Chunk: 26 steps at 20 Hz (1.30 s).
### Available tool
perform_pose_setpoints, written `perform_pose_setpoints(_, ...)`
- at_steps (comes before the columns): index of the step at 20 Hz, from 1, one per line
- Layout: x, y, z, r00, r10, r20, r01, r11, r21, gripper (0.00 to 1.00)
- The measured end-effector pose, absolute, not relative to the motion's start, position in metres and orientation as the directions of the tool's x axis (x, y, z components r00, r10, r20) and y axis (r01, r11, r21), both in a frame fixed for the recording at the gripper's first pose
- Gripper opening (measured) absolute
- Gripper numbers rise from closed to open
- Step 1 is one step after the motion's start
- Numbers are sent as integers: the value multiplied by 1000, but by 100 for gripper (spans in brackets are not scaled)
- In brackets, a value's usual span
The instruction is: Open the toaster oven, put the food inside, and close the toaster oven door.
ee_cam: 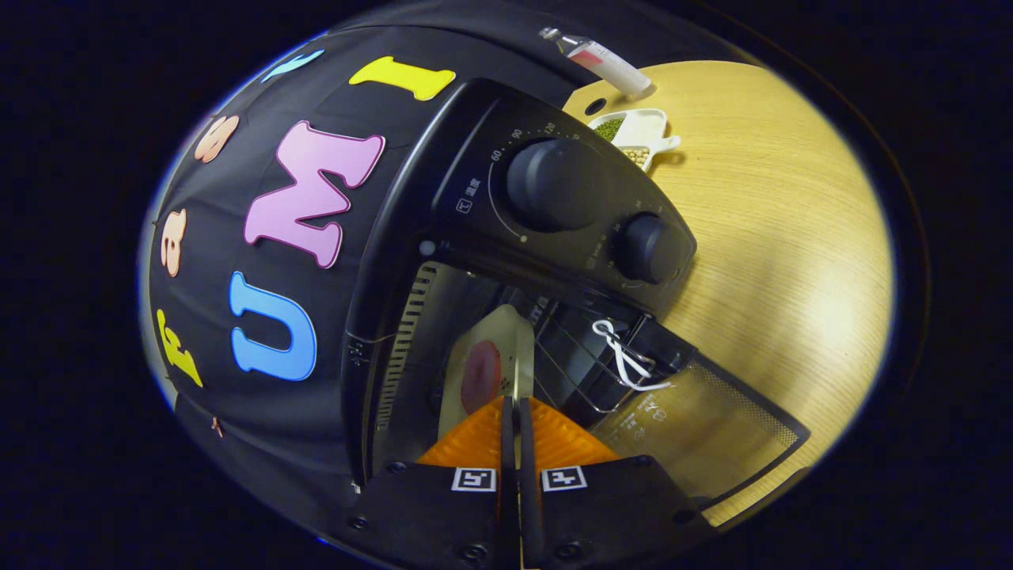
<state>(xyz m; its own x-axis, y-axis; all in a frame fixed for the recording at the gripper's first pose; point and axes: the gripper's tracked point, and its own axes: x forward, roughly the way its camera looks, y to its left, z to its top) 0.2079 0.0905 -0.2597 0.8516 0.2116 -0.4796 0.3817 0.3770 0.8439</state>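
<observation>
Black toaster oven (pixel 554 198), door (pixel 704 427) open; hand-held gripper (pixel 516 405) clamped on plate (pixel 495 348) of food (pixel 480 376) inside.

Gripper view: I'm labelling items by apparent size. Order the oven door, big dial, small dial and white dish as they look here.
1. Oven door, open
2. Big dial
3. Small dial; the white dish looks about alike but lies farther off, so unranked.

The claw is shut on the food slice.

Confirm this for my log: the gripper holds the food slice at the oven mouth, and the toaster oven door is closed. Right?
Not quite. In the gripper view the toaster oven door hangs open, hinged down onto the wooden table. The rest stands: the gripper is shut on the food slice, which sits at the oven mouth by the wire rack.
</observation>
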Motion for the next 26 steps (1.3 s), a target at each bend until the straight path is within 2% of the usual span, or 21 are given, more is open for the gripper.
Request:
perform_pose_setpoints(4, 206, 80, -257, 865, 137, -483, 389, 424, 818, 7)
perform_pose_setpoints(8, 196, 88, -251, 867, 172, -468, 354, 450, 820, 13)
perform_pose_setpoints(12, 168, 93, -239, 859, 206, -468, 319, 499, 806, 94)
perform_pose_setpoints(16, 127, 95, -228, 840, 228, -492, 284, 589, 757, 99)
perform_pose_setpoints(19, 94, 94, -222, 811, 245, -531, 239, 690, 683, 99)
perform_pose_setpoints(23, 54, 85, -223, 779, 223, -586, 111, 871, 479, 99)
perform_pose_setpoints(26, 29, 90, -235, 758, 214, -616, 1, 944, 330, 99)
